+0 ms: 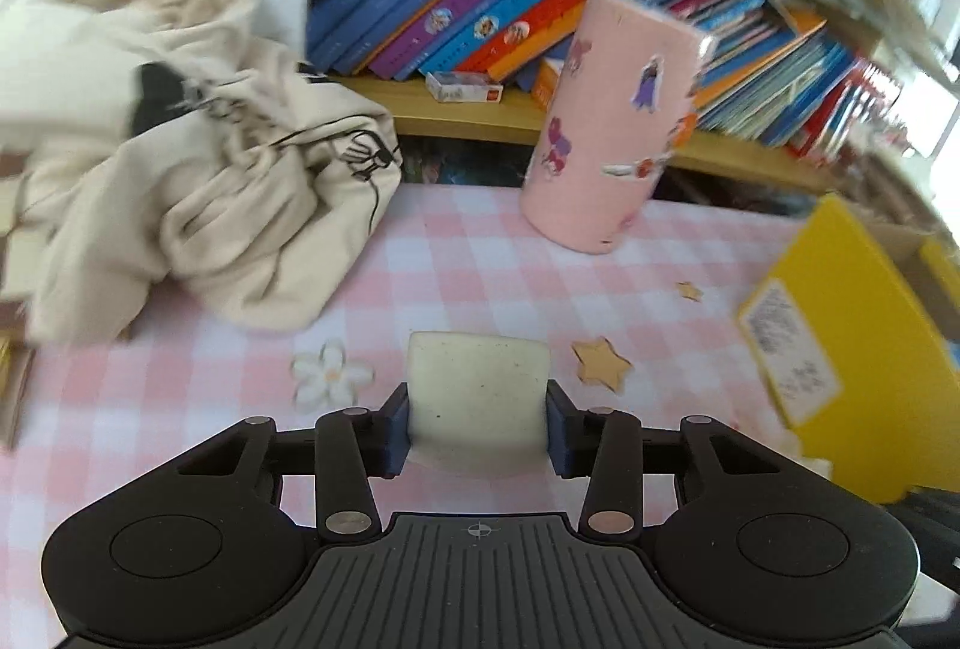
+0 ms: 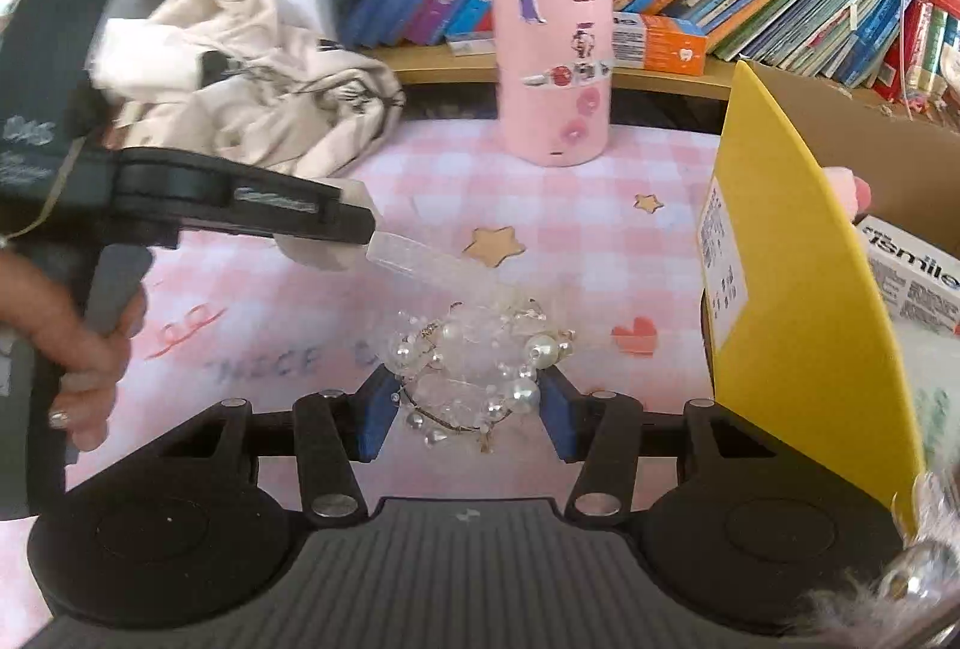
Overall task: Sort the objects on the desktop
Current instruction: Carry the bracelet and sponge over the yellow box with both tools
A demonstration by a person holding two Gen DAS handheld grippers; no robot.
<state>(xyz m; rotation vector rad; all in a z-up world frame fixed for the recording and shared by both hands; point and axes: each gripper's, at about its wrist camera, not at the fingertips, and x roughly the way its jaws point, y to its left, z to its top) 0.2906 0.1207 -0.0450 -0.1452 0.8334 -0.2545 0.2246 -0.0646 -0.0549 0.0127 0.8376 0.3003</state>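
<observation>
— Left gripper (image 1: 478,424): blue pads clamped on pale cream rectangular eraser block (image 1: 478,391), held over pink-and-white checked tablecloth (image 1: 480,253); white flower clip (image 1: 330,373) & wooden star (image 1: 602,364) lie just beside it.

— Right gripper (image 2: 468,409)?

— Pinched on clear bead-and-pearl hair ornament (image 2: 480,355); yellow cardboard box (image 2: 798,289) near tablecloth's right edge; pink stickered cylinder (image 2: 555,48) upright at back edge, cream cloth bag (image 2: 258,78) back-left.

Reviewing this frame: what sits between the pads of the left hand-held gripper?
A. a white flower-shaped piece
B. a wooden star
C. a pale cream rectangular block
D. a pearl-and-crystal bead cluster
C: in the left wrist view the left hand-held gripper is clamped on the pale cream rectangular block, while the pearl-and-crystal bead cluster sits in the right hand-held gripper.
</observation>
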